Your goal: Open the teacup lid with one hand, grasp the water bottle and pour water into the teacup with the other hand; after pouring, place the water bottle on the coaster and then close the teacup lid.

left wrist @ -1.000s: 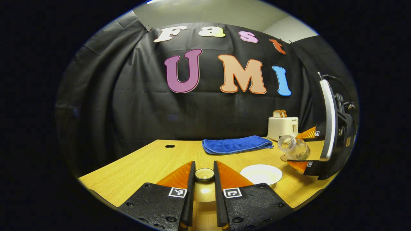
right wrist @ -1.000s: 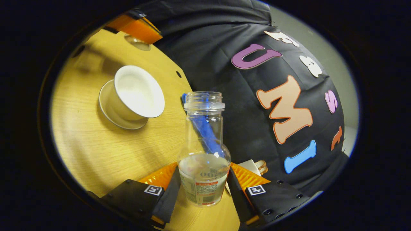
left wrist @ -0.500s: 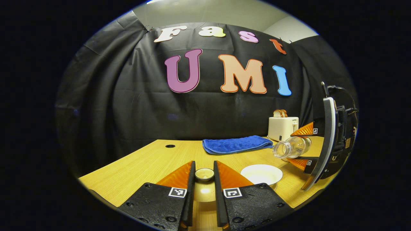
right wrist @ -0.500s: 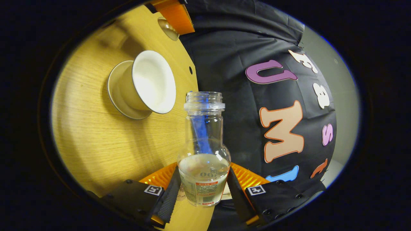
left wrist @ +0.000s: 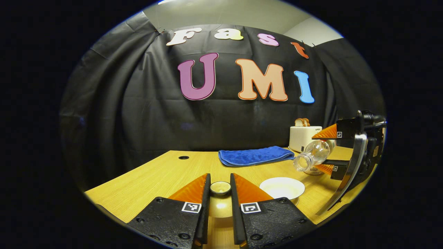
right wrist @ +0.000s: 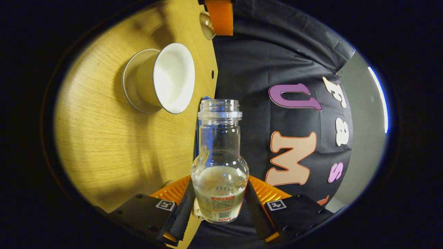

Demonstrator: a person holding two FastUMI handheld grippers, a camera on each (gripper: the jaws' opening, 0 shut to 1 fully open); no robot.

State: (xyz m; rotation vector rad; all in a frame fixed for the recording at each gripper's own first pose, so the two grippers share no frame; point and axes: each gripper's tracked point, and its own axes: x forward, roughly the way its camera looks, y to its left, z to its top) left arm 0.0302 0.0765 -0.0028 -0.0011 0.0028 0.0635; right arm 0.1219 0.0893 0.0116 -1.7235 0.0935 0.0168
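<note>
In the left gripper view, my left gripper [left wrist: 220, 180] is shut on the gold teacup lid [left wrist: 220, 207], held low over the table. To its right stands the open white teacup [left wrist: 282, 186]. Farther right, my right gripper [left wrist: 323, 152] holds the clear water bottle [left wrist: 313, 155] tilted, its mouth pointing down-left toward the cup. A small pale disc, perhaps the coaster [left wrist: 313, 172], lies under the bottle. In the right gripper view, the right gripper [right wrist: 219, 183] is shut on the bottle [right wrist: 219, 155], which has a little water at its base. The teacup [right wrist: 169, 77] sits on its saucer, left of the bottle's mouth.
A folded blue towel [left wrist: 254, 155] lies at the back of the wooden table [left wrist: 155, 176]. A white toaster [left wrist: 303, 136] with bread stands at the back right. A small round hole [left wrist: 183, 157] marks the table's far left.
The right gripper has rolled further, tipping the bottle from slanted to mouth-down toward the teacup. The left gripper and the lid have stayed still.
</note>
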